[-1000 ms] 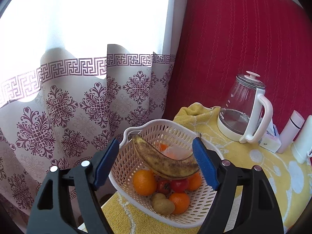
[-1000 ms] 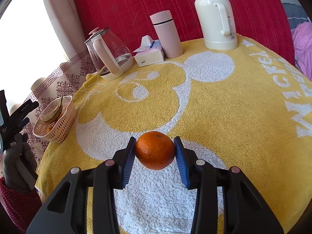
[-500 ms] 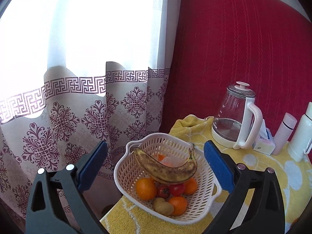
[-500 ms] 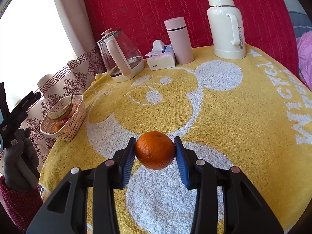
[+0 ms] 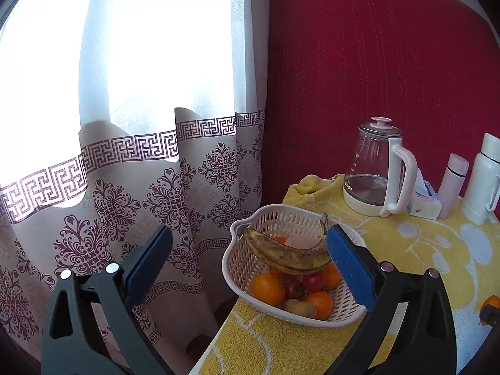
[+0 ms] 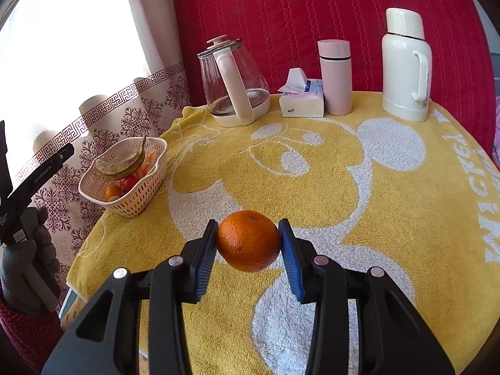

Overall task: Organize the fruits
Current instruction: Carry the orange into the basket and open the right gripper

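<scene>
right gripper [image 6: 249, 245]: black plastic frame, ribbed blue pads pinching a round orange [image 6: 249, 240] by its sides; dimpled glossy peel, held above the towel.
left gripper [image 5: 250, 268]: fingers spread wide with nothing between them, flat blue pads; the right pad overlaps the near rim of the basket in view, contact not clear.
basket [image 5: 247, 262]: cream plastic, slotted walls, wavy rim, at the left edge of the table by the curtain.
banana [image 5: 287, 256]: curved, brown-speckled skin, lying across the basket's top.
fruit beneath: smooth oranges, small red tomatoes, a fuzzy brown kiwi [image 5: 300, 307].
towel [image 6: 390, 187]: yellow terry with a white cartoon pattern, looped nap, covering the table.
kettle [image 6: 234, 84]: clear glass cone, cream handle and base, at the back.
tissue pack [image 6: 301, 100]: soft, rectangular, beside the kettle.
pink flask [image 6: 335, 76]: matte cylinder.
white thermos [image 6: 404, 65]: glossy, with side handle.
curtain [image 5: 140, 172]: sheer white, maroon key border and medallions.
hand [image 6: 22, 268]: grey knit glove, gripping the left gripper's handle.
</scene>
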`<state>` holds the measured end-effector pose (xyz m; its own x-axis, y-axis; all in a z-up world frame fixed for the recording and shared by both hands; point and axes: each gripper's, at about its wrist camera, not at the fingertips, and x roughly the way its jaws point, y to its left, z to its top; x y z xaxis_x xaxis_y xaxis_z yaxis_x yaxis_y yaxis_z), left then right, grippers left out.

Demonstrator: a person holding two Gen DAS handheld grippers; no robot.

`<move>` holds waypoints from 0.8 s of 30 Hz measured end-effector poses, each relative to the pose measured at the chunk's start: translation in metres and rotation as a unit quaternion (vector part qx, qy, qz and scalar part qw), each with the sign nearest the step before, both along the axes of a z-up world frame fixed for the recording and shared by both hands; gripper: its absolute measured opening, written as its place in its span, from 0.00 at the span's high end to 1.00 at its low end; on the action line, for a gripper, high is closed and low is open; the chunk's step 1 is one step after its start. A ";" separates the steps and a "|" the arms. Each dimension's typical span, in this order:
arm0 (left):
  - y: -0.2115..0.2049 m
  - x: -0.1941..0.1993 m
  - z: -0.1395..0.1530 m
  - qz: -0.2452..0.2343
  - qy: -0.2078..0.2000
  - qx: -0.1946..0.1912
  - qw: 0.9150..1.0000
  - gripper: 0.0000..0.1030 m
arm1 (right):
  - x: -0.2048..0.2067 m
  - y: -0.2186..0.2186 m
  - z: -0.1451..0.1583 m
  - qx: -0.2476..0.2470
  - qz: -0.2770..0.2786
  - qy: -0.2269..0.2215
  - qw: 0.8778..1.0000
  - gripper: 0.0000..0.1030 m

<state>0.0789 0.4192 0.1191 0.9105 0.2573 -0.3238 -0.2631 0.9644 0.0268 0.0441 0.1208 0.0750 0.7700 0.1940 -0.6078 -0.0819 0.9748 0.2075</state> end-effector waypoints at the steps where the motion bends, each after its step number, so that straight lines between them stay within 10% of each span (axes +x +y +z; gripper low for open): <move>1: 0.001 -0.002 -0.003 -0.002 0.000 0.001 1.000 0.03 | 0.002 0.005 0.001 -0.004 0.004 0.001 1.000 0.61; 24: 0.040 -0.014 -0.044 0.036 0.027 -0.030 0.999 0.03 | 0.111 0.169 0.020 -0.030 0.148 0.040 0.988 0.61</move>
